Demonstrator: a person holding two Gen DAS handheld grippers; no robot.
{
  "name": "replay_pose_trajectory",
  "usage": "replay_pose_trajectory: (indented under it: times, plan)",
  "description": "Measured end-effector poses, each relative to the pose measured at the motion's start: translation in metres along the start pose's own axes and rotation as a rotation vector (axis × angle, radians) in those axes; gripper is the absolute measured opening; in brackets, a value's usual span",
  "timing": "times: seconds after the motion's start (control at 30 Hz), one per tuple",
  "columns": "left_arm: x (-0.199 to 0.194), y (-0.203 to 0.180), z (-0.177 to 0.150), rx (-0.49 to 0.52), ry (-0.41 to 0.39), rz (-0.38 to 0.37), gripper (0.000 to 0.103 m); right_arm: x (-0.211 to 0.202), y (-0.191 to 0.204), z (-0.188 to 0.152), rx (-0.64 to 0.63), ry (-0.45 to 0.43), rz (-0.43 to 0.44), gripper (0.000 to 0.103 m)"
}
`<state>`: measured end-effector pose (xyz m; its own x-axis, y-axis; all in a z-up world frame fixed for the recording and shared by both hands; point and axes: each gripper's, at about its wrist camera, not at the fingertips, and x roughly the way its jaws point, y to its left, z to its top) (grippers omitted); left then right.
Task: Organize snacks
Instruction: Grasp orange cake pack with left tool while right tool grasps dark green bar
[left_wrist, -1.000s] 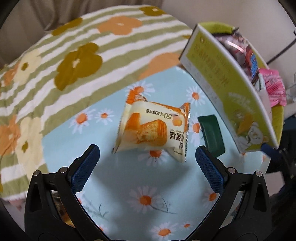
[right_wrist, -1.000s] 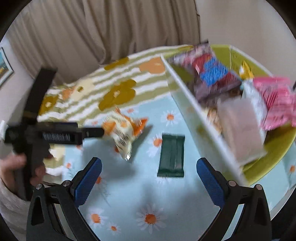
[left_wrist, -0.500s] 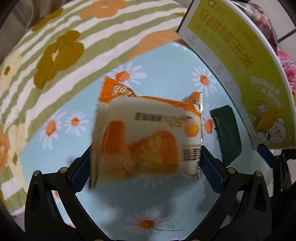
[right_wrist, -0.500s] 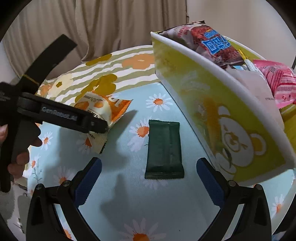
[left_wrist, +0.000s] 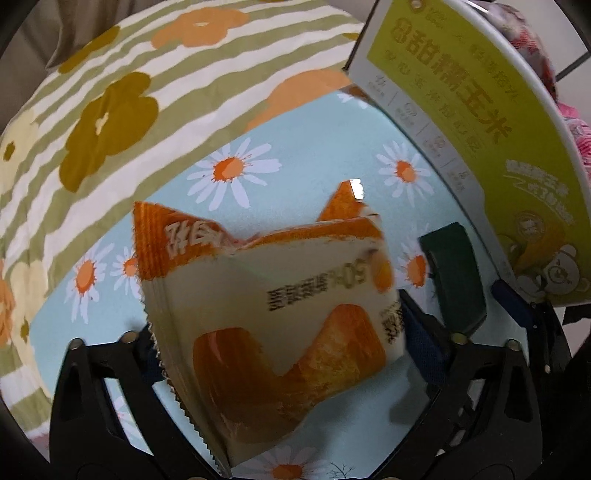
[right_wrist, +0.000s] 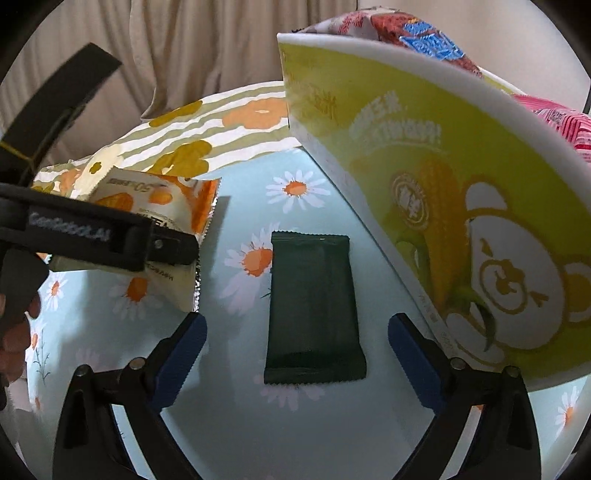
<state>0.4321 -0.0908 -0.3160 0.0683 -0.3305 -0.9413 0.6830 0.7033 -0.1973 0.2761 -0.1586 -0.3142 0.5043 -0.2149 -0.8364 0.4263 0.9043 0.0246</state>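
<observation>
Your left gripper (left_wrist: 277, 332) fills the lower part of the left wrist view, and its jaws have just been closing around the orange cake packet (left_wrist: 280, 317): the packet sits between the blue pads, its crimped edges against them on both sides, so I judge it gripped, though motion blur keeps me from seeing how firmly. Behind it the daisy-print cloth (left_wrist: 325, 155) lies over a striped flowered cloth (left_wrist: 110, 92), the dark green bar (left_wrist: 456, 280) lies flat just to the right, and the yellow-green corn box (left_wrist: 480, 110) stands beyond that with wrappers showing over its rim. Turning to the right wrist view, your right gripper (right_wrist: 297, 339) hangs over the dark green bar (right_wrist: 314, 310) with the jaws still wide but just starting to close; the bar lies between the pads, clear of both, so nothing is held there yet. The left gripper (right_wrist: 173, 247) shows at the left edge, clamped on the orange cake packet (right_wrist: 155, 206), which looks lifted slightly off the cloth. The corn box (right_wrist: 443, 177) stands close on the right, already holding a red-and-blue packet (right_wrist: 417, 33) and a pink packet (right_wrist: 554, 118). By my reading, most snacks are in the box; these two loose ones remain, one gripped and one about to be, and both still need carrying over the rim.
</observation>
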Motion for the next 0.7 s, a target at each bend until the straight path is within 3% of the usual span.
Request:
replay_pose_trajectory:
  times: [0.13,0.5,0.7]
  plan:
    - [-0.004,0.001,-0.003,0.007,-0.009,-0.012,0.081,0.002,0.0,-0.001,-0.005,0.002,0.0,0.086]
    - [-0.028,0.011,-0.013,-0.058,-0.066,-0.061,0.08,0.004,0.0,0.0,-0.016,-0.016,-0.01,0.083]
    - [-0.04,0.014,-0.028,-0.094,-0.093,-0.065,0.08,0.007,0.003,0.007,-0.044,-0.012,-0.002,0.06]
